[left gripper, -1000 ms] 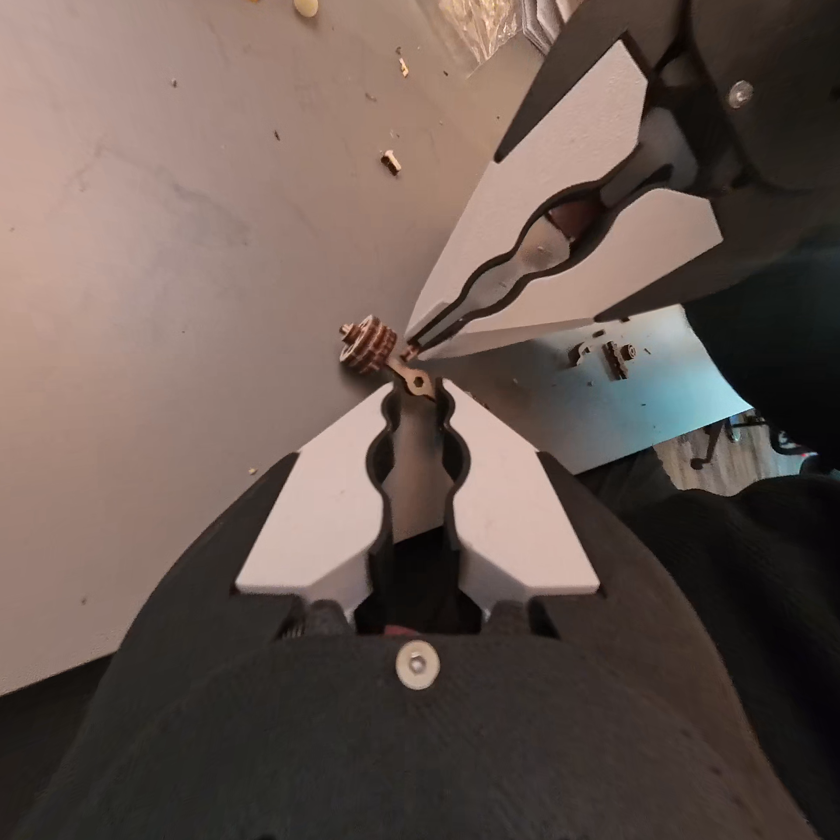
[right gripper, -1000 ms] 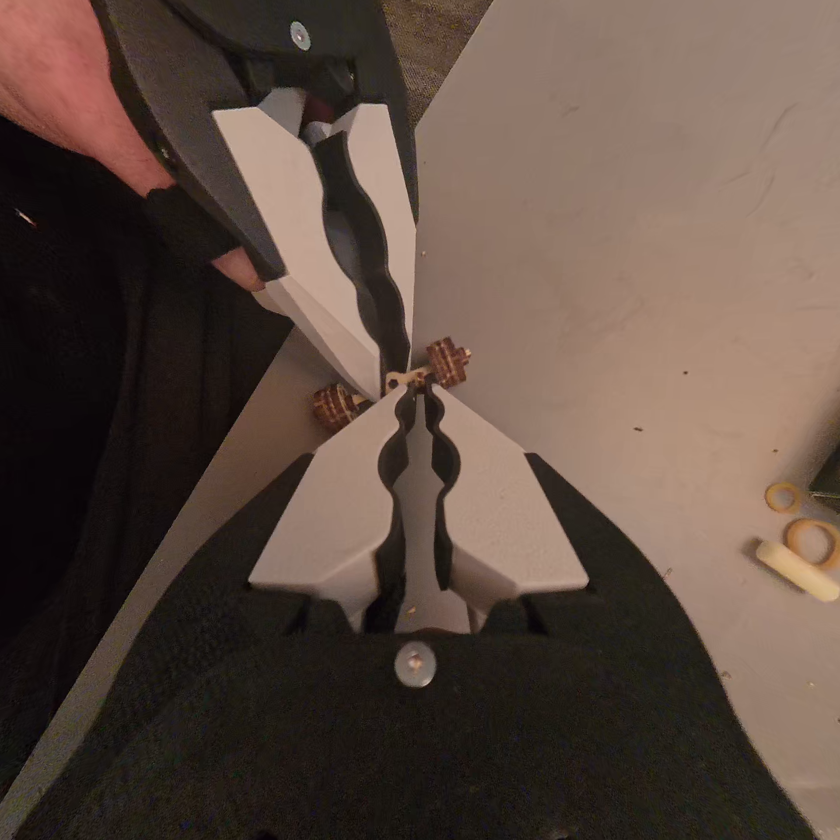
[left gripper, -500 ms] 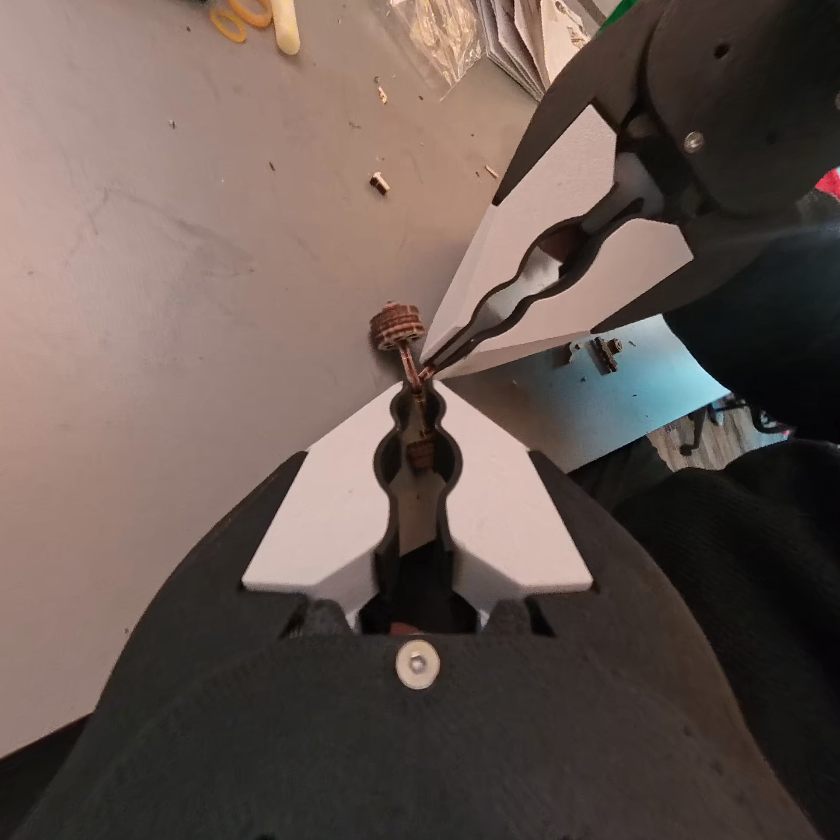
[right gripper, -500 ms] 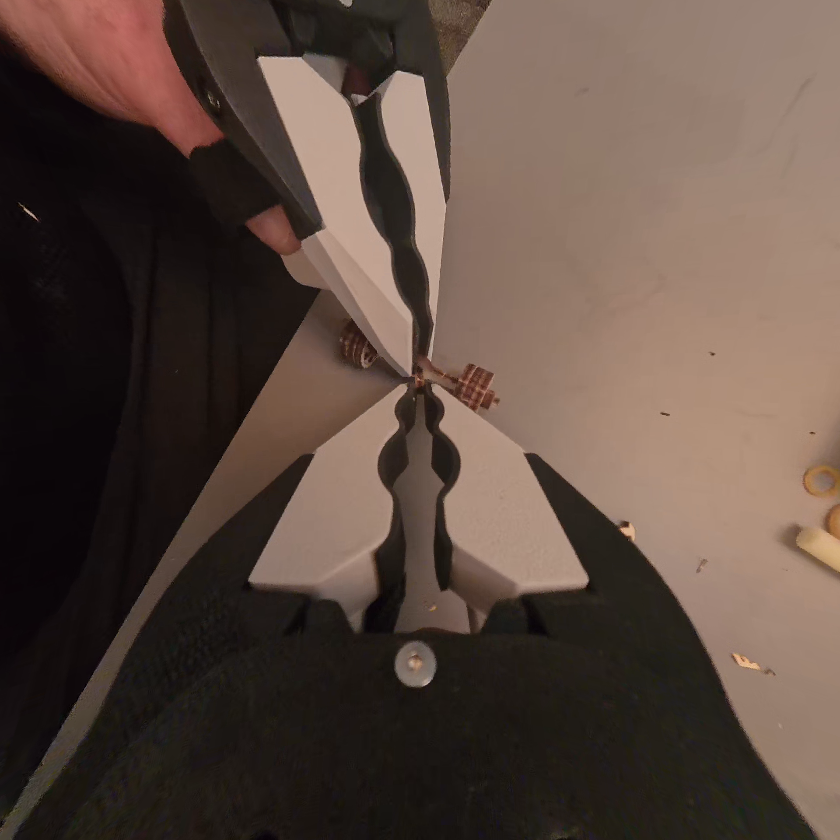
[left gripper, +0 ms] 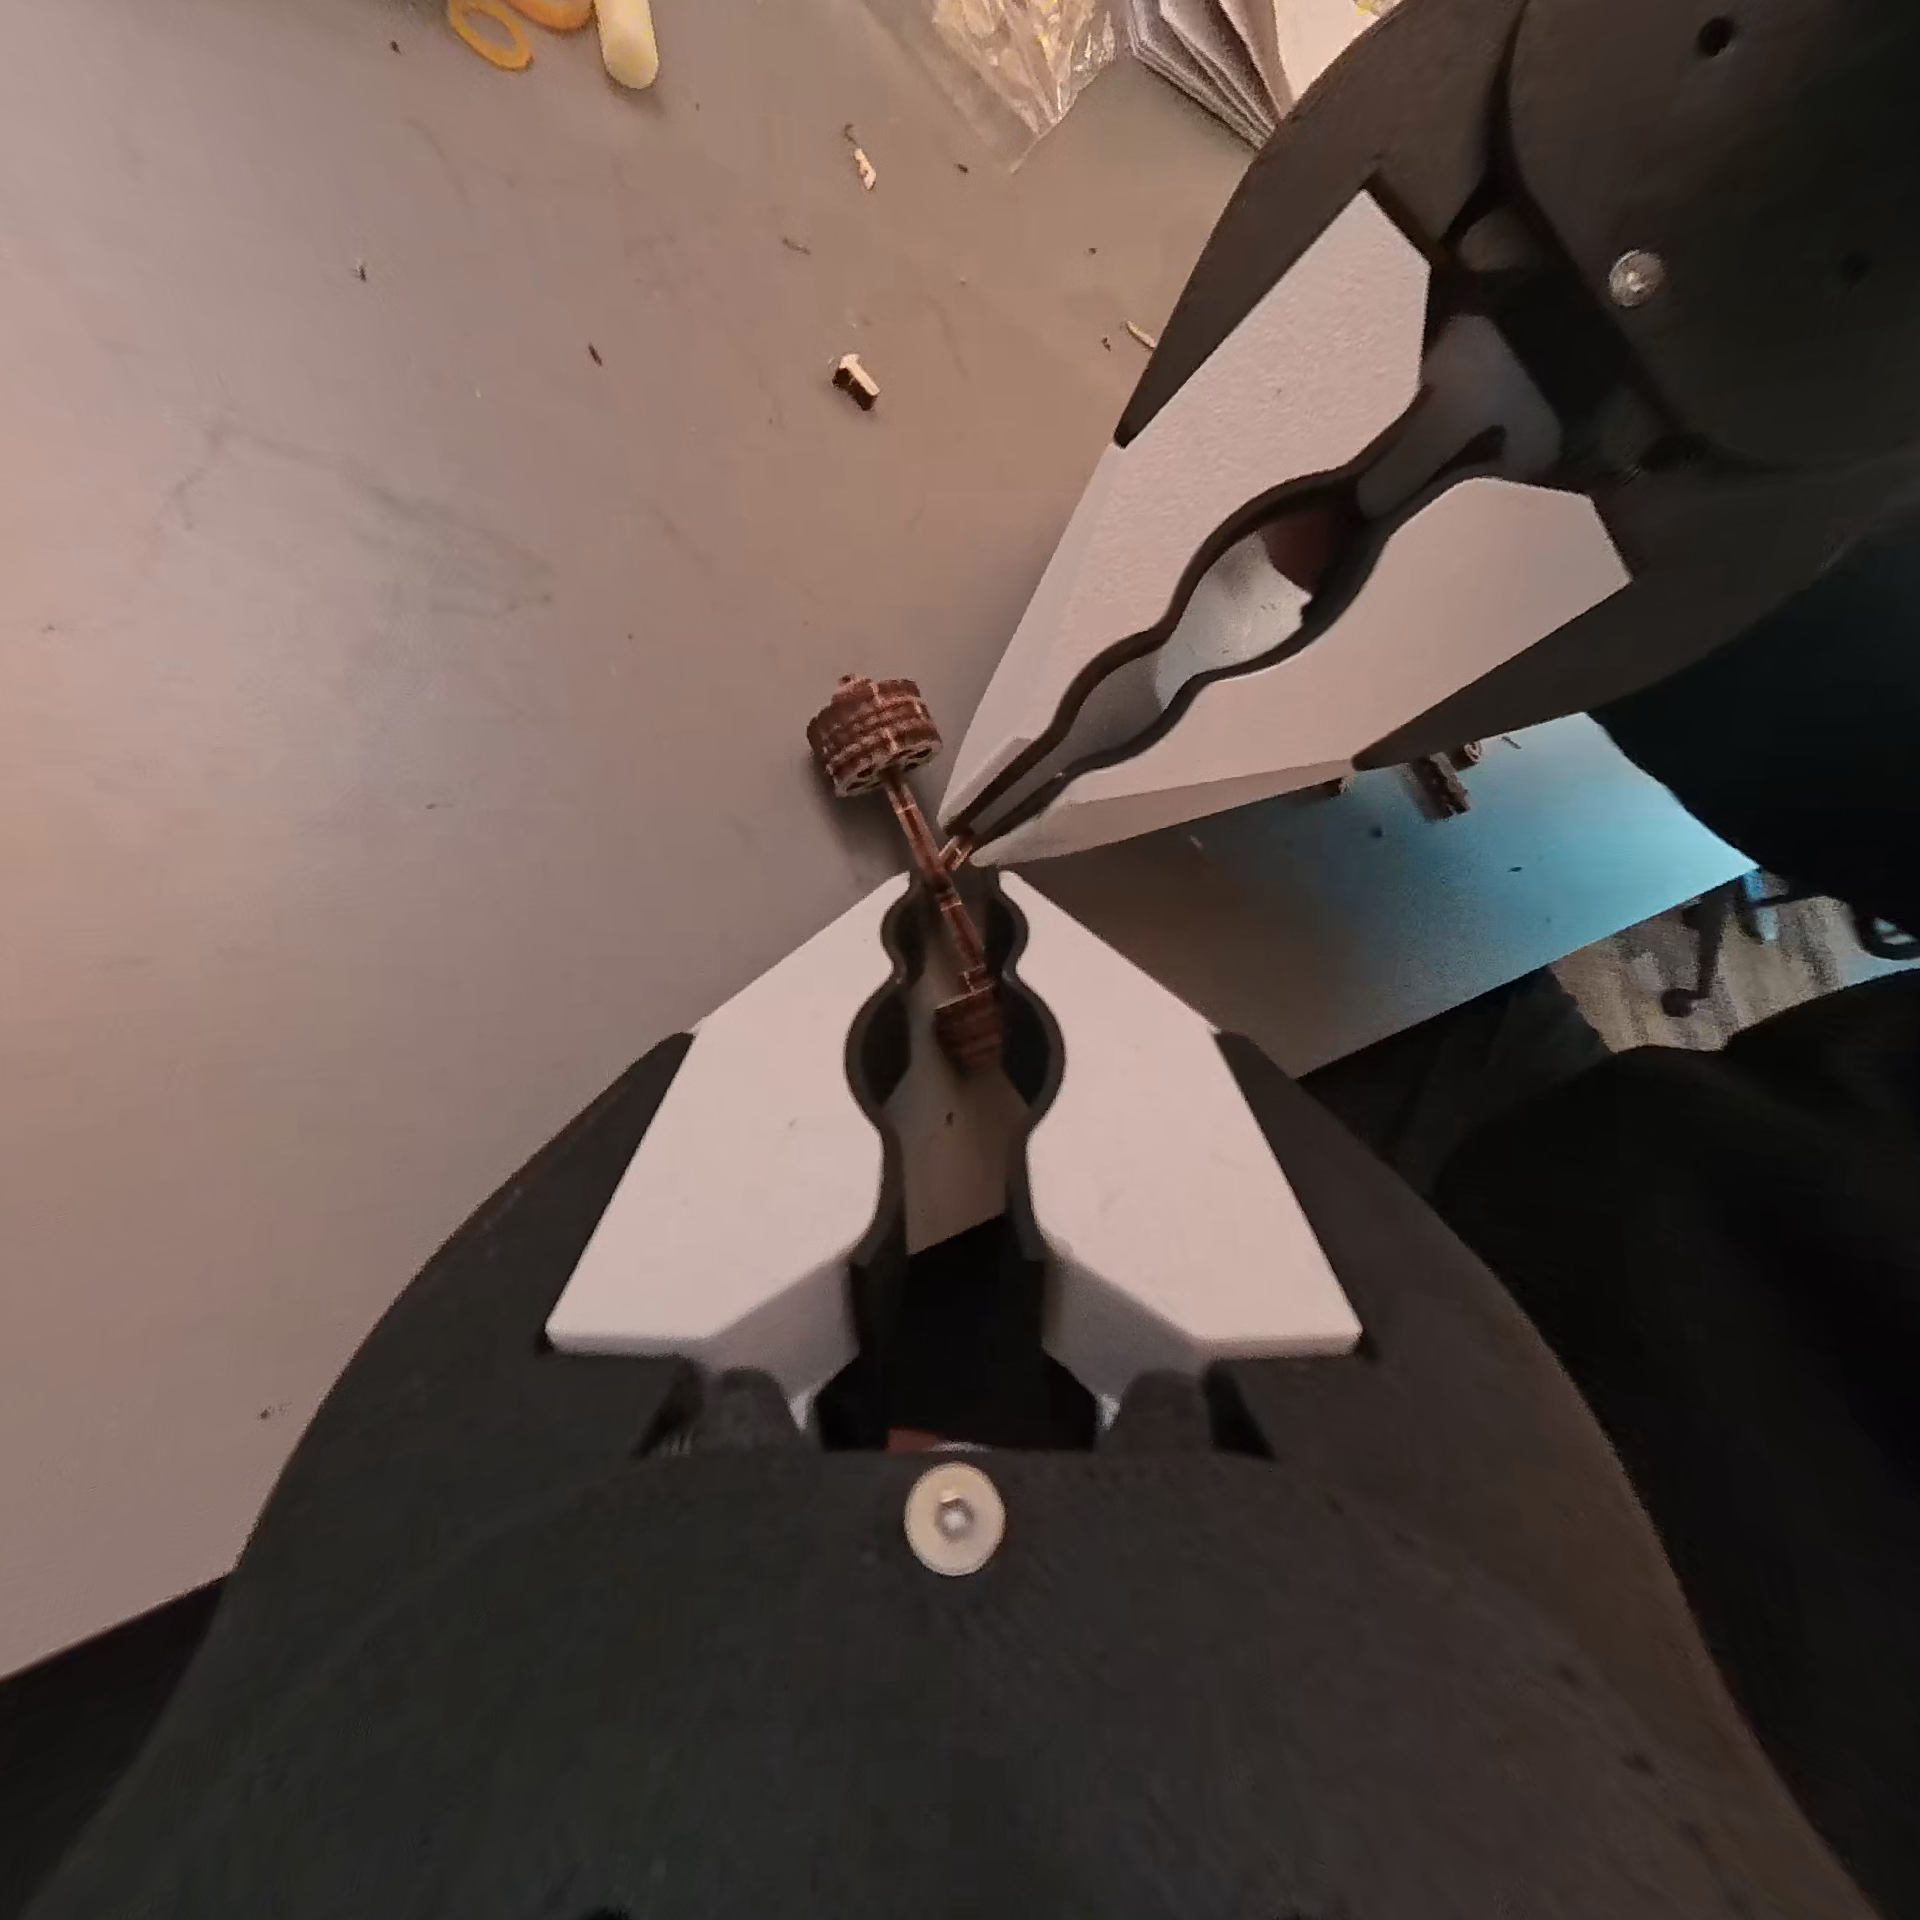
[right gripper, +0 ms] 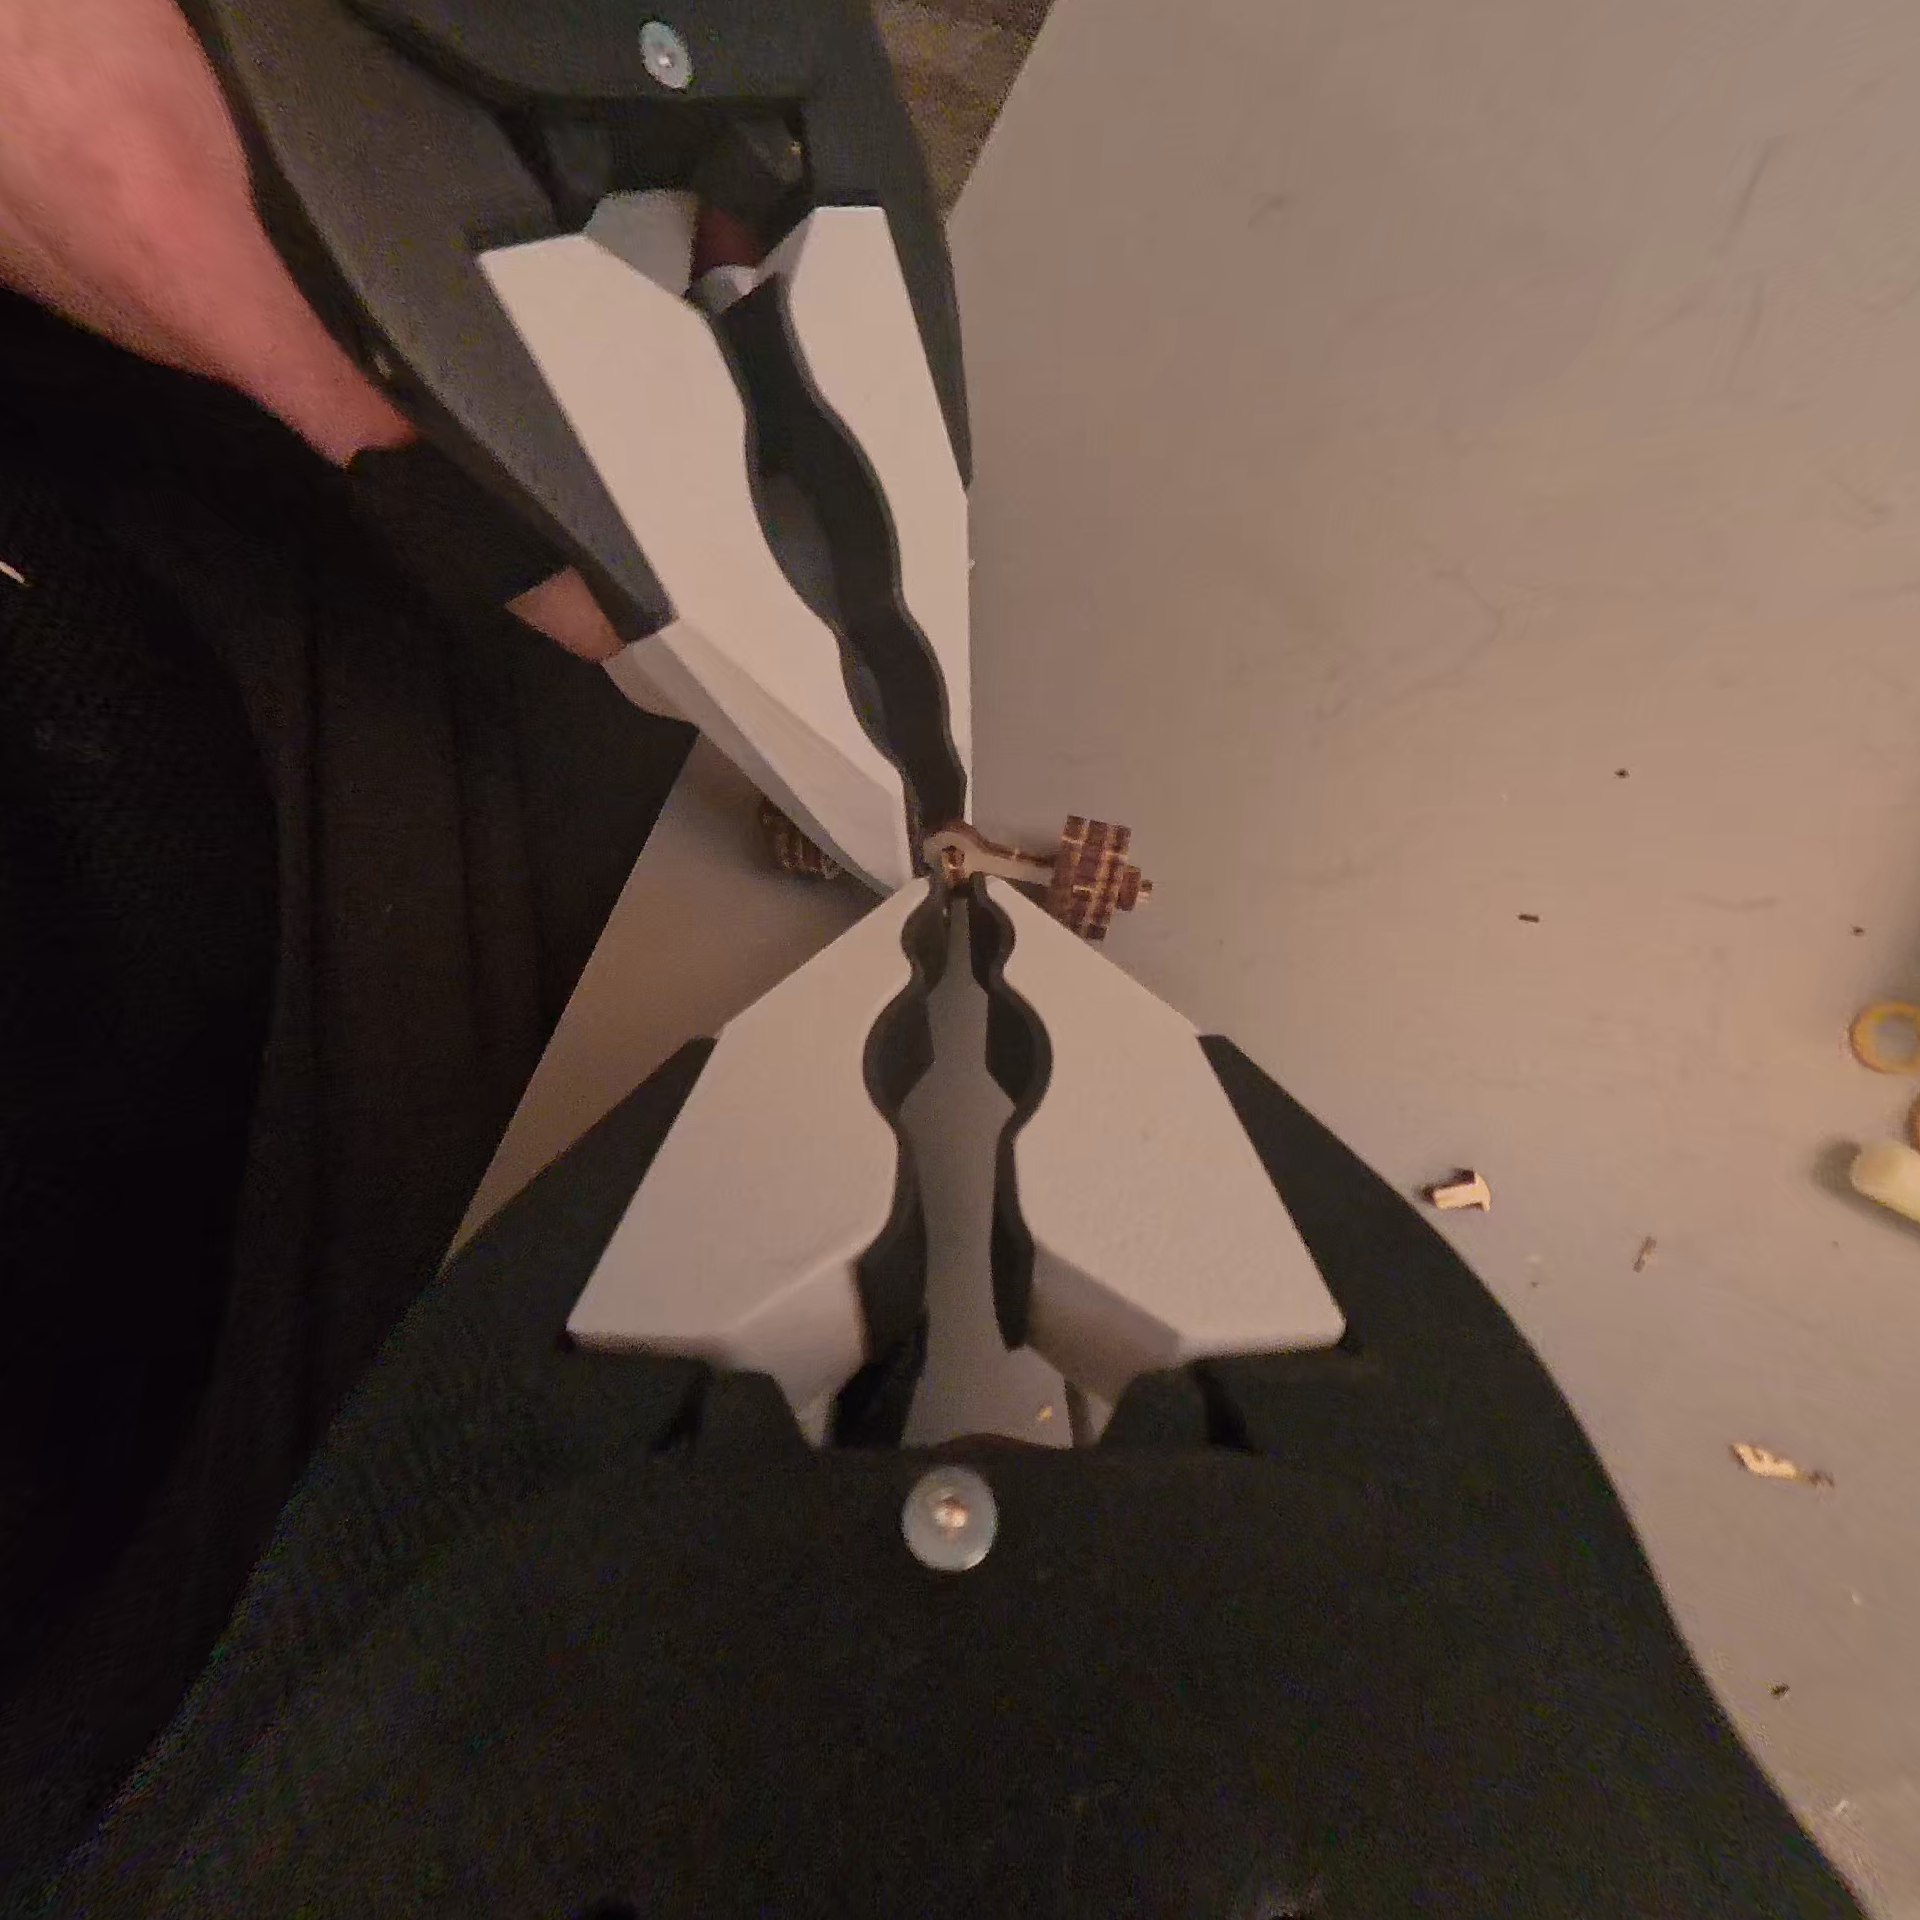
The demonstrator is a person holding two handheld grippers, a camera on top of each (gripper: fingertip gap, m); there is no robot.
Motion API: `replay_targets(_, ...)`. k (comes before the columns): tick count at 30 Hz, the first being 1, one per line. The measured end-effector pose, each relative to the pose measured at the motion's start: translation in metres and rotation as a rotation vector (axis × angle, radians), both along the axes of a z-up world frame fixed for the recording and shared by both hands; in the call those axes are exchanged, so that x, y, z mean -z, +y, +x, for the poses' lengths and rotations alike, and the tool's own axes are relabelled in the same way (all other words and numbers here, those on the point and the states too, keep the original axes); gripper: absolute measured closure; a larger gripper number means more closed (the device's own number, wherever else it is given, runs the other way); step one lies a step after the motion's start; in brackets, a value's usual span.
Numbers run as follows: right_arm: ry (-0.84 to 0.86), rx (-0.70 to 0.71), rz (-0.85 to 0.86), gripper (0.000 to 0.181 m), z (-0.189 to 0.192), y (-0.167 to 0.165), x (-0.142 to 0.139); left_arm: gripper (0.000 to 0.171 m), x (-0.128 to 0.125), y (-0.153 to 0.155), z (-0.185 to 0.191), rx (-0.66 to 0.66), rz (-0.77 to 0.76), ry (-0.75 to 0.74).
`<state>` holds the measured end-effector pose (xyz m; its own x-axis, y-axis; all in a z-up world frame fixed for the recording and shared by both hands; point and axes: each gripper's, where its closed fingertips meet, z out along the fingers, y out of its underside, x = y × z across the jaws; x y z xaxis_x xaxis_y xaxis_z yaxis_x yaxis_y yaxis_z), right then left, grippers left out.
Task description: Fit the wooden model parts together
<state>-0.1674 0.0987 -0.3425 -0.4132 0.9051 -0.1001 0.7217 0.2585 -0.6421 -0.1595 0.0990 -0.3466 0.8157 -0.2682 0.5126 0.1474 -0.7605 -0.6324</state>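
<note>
My left gripper (left gripper: 954, 883) has its fingers (left gripper: 790, 1122) clenched on the axle of a small wooden wheel assembly (left gripper: 914, 821), one layered wheel (left gripper: 876, 736) sticking out past the tips and the other sitting back between the fingers. My right gripper (right gripper: 951, 899) meets it tip to tip, its fingers (right gripper: 1132, 1143) pinched on a pale flat wooden link piece (right gripper: 982, 854) that touches the axle. All of this hangs just above the grey desk (left gripper: 312, 623). Farther out on the desk lie a loose wooden peg (left gripper: 856, 376), yellow rubber bands (left gripper: 499, 31), a cream stick (left gripper: 629, 47) and wood crumbs.
</note>
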Motion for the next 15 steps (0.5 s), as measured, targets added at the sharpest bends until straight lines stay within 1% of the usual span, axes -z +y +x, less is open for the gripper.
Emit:
replay_targets(6, -0.04, 0.119, 0.014, 0.181, 0.0032, 0.0034, 0.0011, 0.167, 0.0018, 0.0023, 0.0014, 0.001, 0.051, 0.152)
replay_targets(15, -0.081, 0.249, 0.022, 0.181, 0.0072, 0.0077, 0.0013, 0.168, 0.0027, 0.007, 0.0034, 0.001, 0.067, 0.292)
